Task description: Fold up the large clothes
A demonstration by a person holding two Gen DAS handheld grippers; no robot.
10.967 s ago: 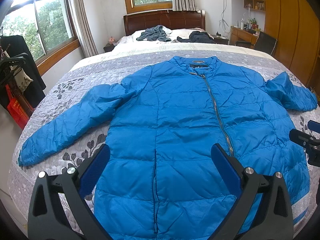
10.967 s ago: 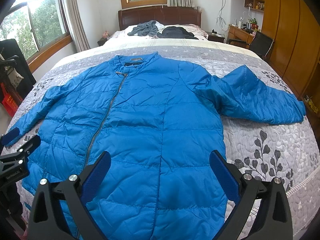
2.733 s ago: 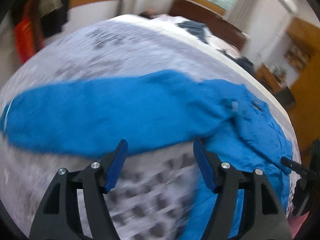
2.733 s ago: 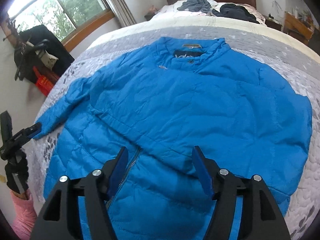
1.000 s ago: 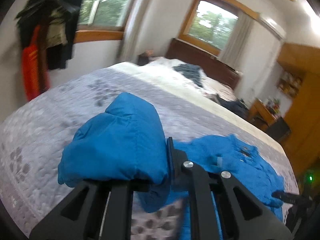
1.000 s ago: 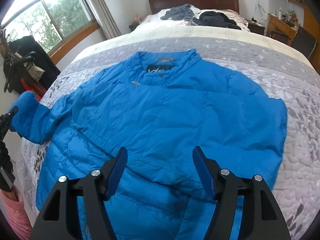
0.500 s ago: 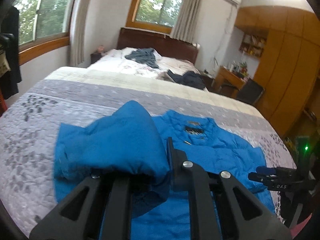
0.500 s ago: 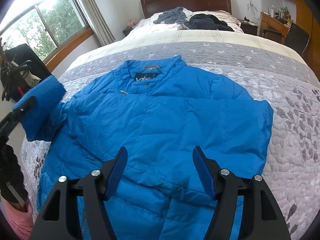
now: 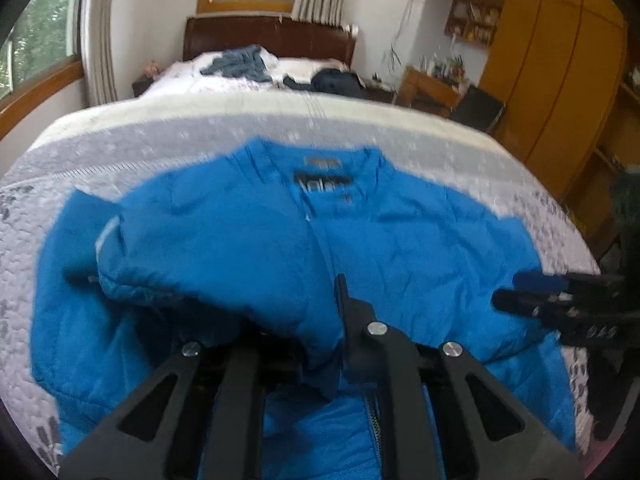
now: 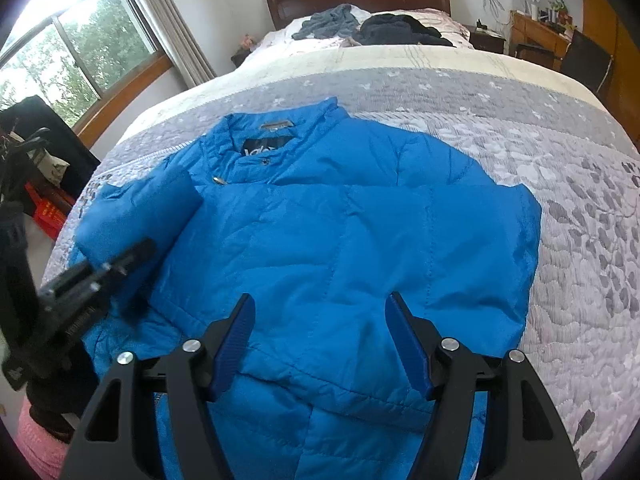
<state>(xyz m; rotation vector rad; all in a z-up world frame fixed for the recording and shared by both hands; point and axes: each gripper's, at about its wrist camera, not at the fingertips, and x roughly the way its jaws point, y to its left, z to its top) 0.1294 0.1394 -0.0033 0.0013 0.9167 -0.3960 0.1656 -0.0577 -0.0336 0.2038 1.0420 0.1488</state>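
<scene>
A blue padded jacket (image 10: 340,220) lies face up on the bed, collar toward the headboard. Its right sleeve is folded across the chest. My left gripper (image 9: 320,312) is shut on the left sleeve (image 9: 200,248) and holds it above the jacket's left chest; one finger is hidden under the fabric. In the right wrist view that left gripper (image 10: 132,256) shows at the left with the sleeve end (image 10: 152,212) bunched over it. Low over the jacket's lower front my right gripper (image 10: 320,340) is open, with nothing between its blue pads. It also appears as the right gripper (image 9: 520,291) at the left wrist view's edge.
The grey flowered quilt (image 10: 580,200) covers the bed. A grey garment (image 10: 328,20) and a black garment (image 10: 400,28) lie by the pillows. A desk (image 10: 536,28) and chair stand at the right, a clothes rack (image 10: 32,152) at the left. A pink sleeve (image 10: 40,440) shows lower left.
My left gripper has carried the left sleeve rightward and lower, from beside the jacket to over its chest. The right gripper has stayed open over the lower front.
</scene>
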